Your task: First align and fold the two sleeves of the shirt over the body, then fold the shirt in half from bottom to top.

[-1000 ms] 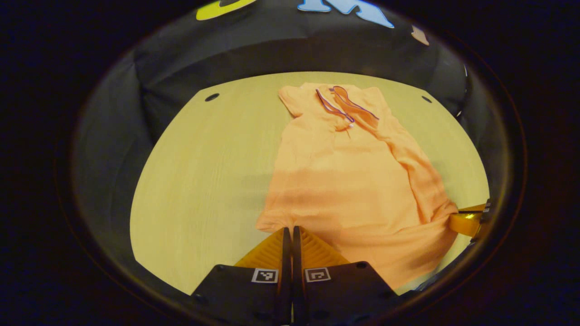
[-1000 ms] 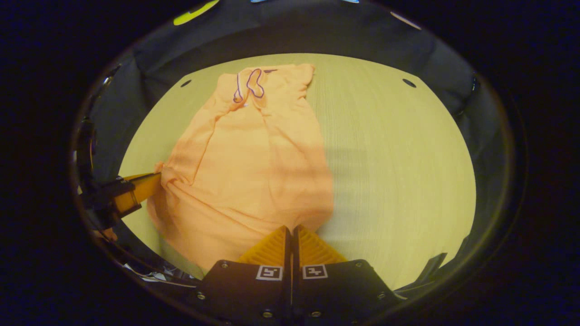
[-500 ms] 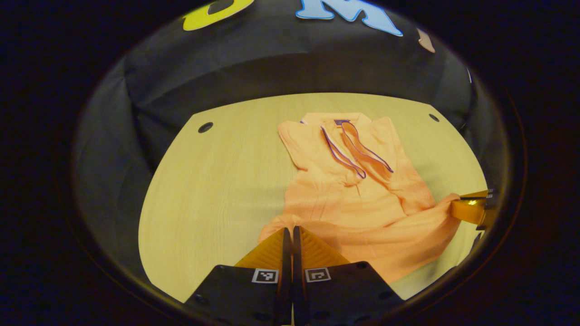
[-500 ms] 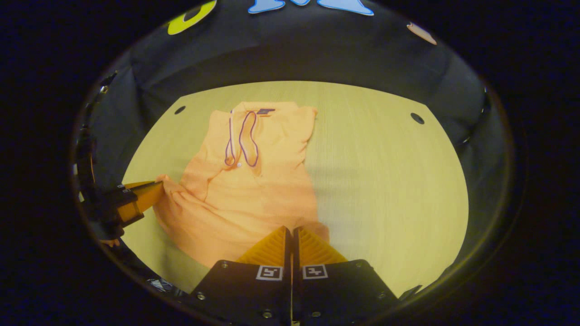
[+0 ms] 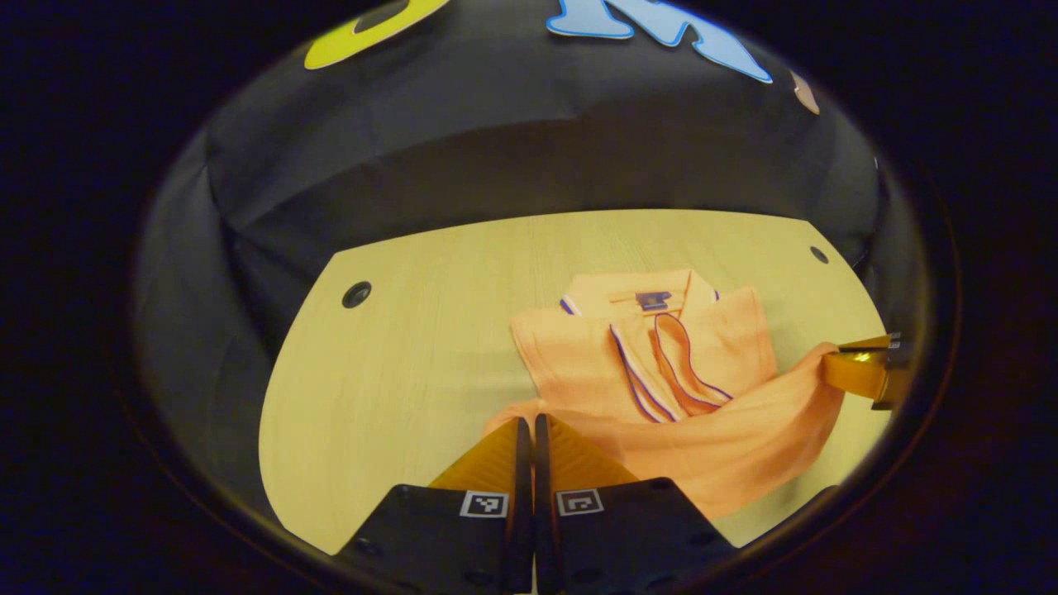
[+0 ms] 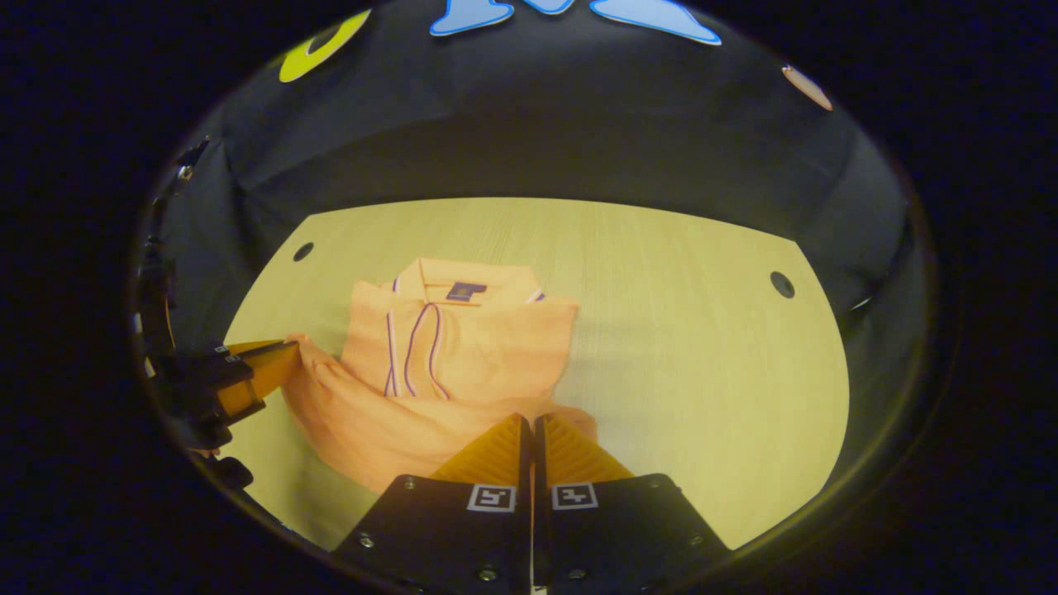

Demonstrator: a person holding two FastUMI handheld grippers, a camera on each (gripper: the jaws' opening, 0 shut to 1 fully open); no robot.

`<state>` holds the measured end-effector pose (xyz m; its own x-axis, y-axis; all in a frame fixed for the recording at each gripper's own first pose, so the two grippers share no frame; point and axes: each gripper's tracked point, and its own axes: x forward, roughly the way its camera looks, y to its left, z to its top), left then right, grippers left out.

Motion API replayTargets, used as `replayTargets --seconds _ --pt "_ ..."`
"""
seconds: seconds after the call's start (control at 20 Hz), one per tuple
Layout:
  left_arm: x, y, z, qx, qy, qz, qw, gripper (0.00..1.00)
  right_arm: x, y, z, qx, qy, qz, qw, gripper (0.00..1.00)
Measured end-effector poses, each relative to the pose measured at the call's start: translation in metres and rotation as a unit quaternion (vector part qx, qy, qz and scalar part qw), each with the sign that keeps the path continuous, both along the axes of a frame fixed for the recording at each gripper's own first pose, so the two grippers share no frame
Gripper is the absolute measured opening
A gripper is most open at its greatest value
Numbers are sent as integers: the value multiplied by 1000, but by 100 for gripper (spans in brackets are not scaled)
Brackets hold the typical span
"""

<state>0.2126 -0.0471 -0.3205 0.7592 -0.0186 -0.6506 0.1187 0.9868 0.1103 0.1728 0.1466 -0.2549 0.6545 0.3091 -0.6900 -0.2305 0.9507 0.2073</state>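
Orange polo shirt (image 5: 661,364) with purple-trimmed collar lies on the pale wooden table (image 5: 413,330), sleeves look folded in. Left gripper (image 5: 526,434) and right gripper (image 6: 531,431) each pinch a hem corner, carrying it collarward; bottom-to-top fold looks roughly halfway.

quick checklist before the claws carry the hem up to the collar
1. Left claw shut on the shirt hem corner: ok.
2. Right claw shut on the other hem corner: ok.
3. Hem lifted off the table: ok.
4. Sleeves folded over the body: cannot tell, the raised hem covers it.
5. Collar flat and in sight as the target: ok.
6. Hem level between the claws: not ok, it sags in the middle.
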Motion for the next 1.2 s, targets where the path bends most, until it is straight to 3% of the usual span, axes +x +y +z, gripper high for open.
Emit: replayTargets --seconds 0.7,1.2 --pt "136 -18 3 -15 -44 7 999 7 135 2 4 24 -30 -31 999 1" --pt "179 -25 -13 -15 -68 0 998 7 178 4 -7 35 -55 -49 997 2"
